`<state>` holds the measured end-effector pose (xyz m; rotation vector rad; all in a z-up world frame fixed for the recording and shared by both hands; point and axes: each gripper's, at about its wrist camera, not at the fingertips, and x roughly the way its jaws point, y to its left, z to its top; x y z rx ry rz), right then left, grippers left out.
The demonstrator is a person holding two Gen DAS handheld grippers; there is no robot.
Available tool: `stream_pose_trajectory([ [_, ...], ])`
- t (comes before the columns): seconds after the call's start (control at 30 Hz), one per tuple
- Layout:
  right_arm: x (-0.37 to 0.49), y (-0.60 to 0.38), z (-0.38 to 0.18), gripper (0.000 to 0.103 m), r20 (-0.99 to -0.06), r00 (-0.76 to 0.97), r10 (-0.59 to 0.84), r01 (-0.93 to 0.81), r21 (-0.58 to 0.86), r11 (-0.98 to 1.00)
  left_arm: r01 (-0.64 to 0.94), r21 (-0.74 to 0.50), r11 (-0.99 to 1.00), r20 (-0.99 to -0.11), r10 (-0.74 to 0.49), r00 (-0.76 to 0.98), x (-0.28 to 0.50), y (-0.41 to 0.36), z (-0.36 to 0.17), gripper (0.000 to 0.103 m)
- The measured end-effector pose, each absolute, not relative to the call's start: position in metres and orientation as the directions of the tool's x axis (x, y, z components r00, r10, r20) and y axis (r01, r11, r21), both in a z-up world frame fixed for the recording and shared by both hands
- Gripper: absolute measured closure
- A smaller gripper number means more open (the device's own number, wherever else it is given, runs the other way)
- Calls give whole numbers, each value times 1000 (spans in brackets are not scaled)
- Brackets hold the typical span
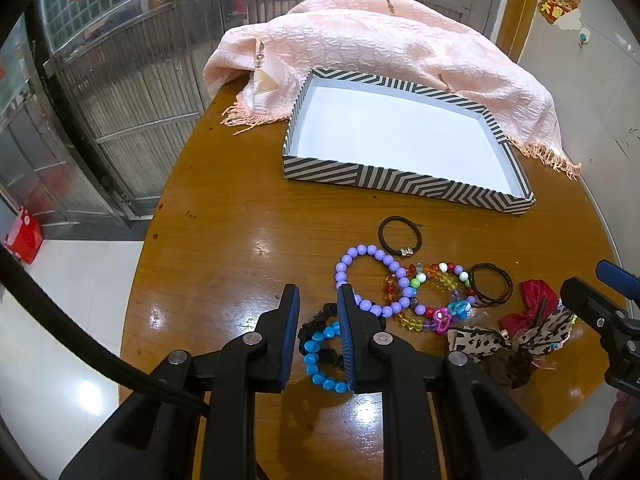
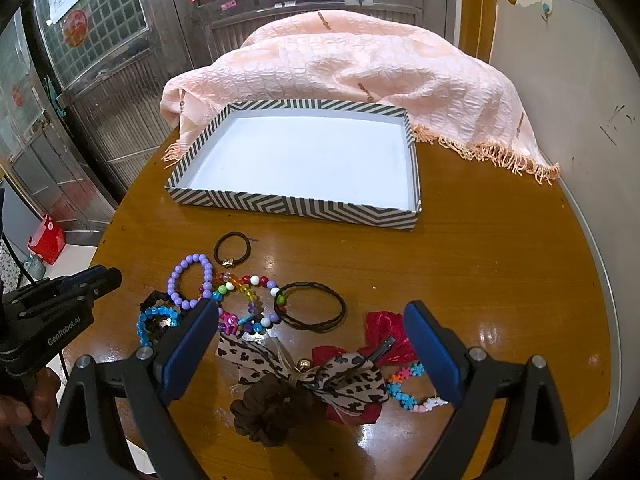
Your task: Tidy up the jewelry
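Round tabletop (image 2: 480, 280): pink scarf (image 2: 360, 64) at back, striped tray (image 2: 296, 204) in front of it, empty. Jewelry pile (image 2: 256, 304) near edge, none sorted yet. Step looks like 1st pick. Left tool (image 1: 318, 300) narrow gap, holding nothing, over blue bead bracelet (image 1: 320, 356). Right tool (image 2: 312, 320) wide, empty, above leopard bow (image 2: 320, 376). Next: descend, close, carry to tray.
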<state>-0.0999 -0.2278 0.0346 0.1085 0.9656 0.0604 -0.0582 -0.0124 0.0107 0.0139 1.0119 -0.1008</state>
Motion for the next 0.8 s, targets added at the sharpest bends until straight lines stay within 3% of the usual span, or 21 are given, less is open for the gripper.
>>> stream_pose_trajectory([
  [0.8,-98,-225,32,7,-817,572,76,-13,83,996,89,-39,995,-851,-79,520,-58,-13,9,83],
])
